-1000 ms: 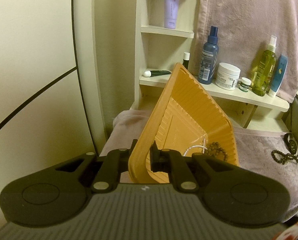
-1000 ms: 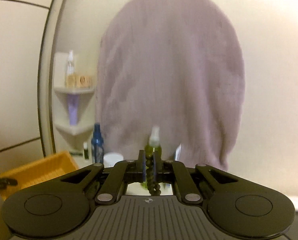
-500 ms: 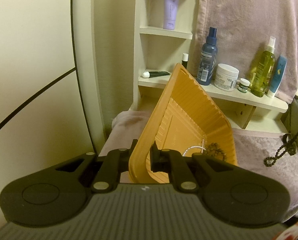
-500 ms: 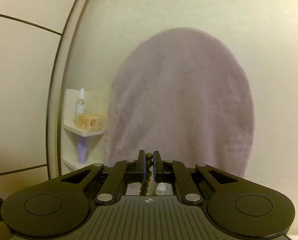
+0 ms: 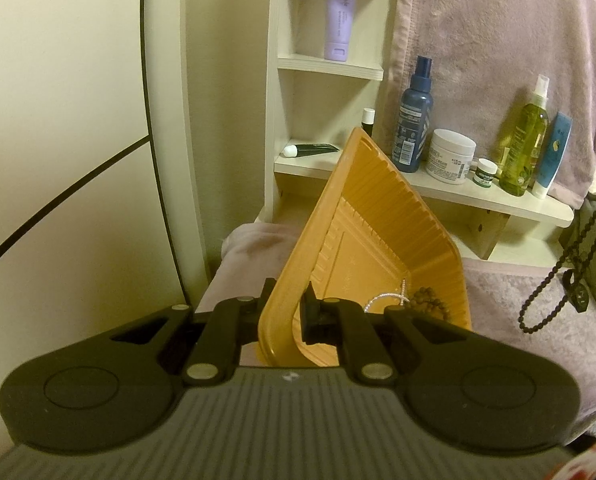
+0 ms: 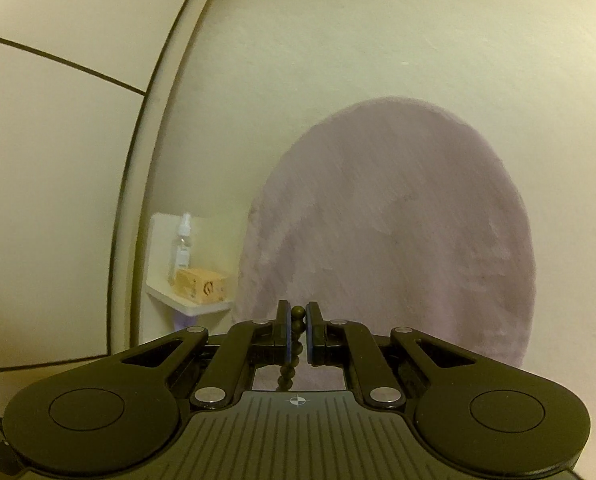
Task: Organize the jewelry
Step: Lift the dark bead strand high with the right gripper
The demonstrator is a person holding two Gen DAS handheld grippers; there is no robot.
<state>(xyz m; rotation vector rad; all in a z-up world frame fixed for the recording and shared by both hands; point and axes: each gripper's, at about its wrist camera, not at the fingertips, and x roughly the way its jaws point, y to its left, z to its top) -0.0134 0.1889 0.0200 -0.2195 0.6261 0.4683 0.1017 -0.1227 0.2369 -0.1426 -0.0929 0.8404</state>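
My left gripper (image 5: 288,304) is shut on the near rim of an orange plastic tray (image 5: 381,240) and holds it tilted above a mauve cloth. A silver chain (image 5: 389,296) and a dark bead bracelet (image 5: 431,300) lie in the tray's low corner. My right gripper (image 6: 297,330) is shut on a dark bead necklace (image 6: 294,346), held high and pointing up at the wall. In the left wrist view the necklace (image 5: 565,256) hangs as a long loop at the right edge, with a dark pendant near its lower part.
A cream shelf unit (image 5: 449,196) holds a blue spray bottle (image 5: 413,120), a white cream jar (image 5: 451,156), a green bottle (image 5: 525,148) and tubes. A mauve towel (image 6: 393,240) hangs on the wall. A clear bottle (image 6: 182,244) and a tan box stand on a corner shelf.
My right gripper has risen with the bead necklace, lifting it off the cloth so it hangs at the right edge. Its view has tilted up the wall. The left gripper and tray held still.
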